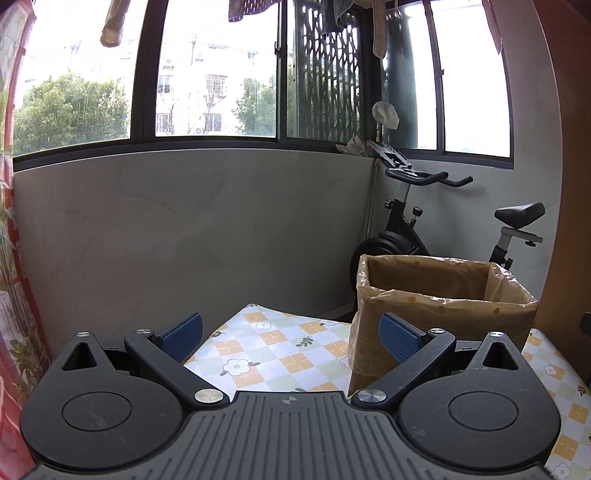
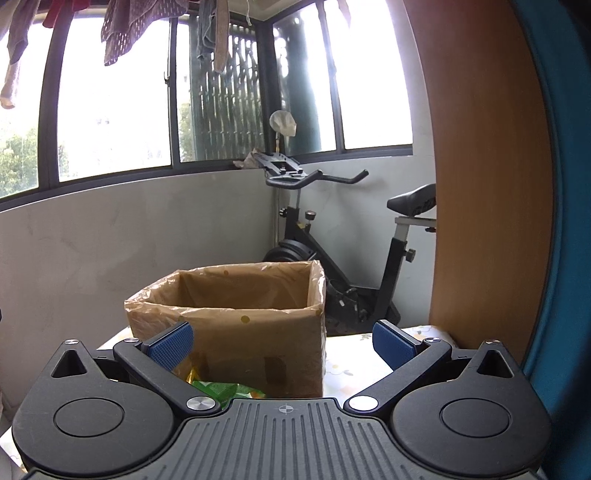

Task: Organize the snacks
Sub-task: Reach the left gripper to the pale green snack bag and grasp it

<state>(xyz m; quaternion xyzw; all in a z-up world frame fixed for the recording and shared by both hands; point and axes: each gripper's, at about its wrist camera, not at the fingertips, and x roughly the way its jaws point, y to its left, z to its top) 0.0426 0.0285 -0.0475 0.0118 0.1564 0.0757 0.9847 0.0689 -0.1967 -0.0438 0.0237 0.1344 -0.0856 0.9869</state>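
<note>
The desk [image 1: 280, 350] wears a cloth checked in orange, green and white with small flowers, and it stands on a glazed balcony with a grey half-wall [image 1: 192, 229] under dark-framed windows [image 1: 218, 74]. Laundry [image 2: 136, 26] hangs from above, an exercise bike [image 1: 443, 221] sits in the corner, and a brown wooden panel [image 2: 480, 184] closes the right side. A cardboard box [image 1: 443, 317] lined with a clear plastic bag stands open on the cloth. In the left wrist view the left tool [image 1: 291, 332] is released, its blue pads spread wide with nothing between them, the box just beyond its right finger. The right wrist view alone shows the snacks: a green and yellow packet [image 2: 218, 387] lies on the desk against the front of the box [image 2: 236, 332], low between the fingers of the right tool [image 2: 282, 343], which is likewise spread and holds nothing.
</note>
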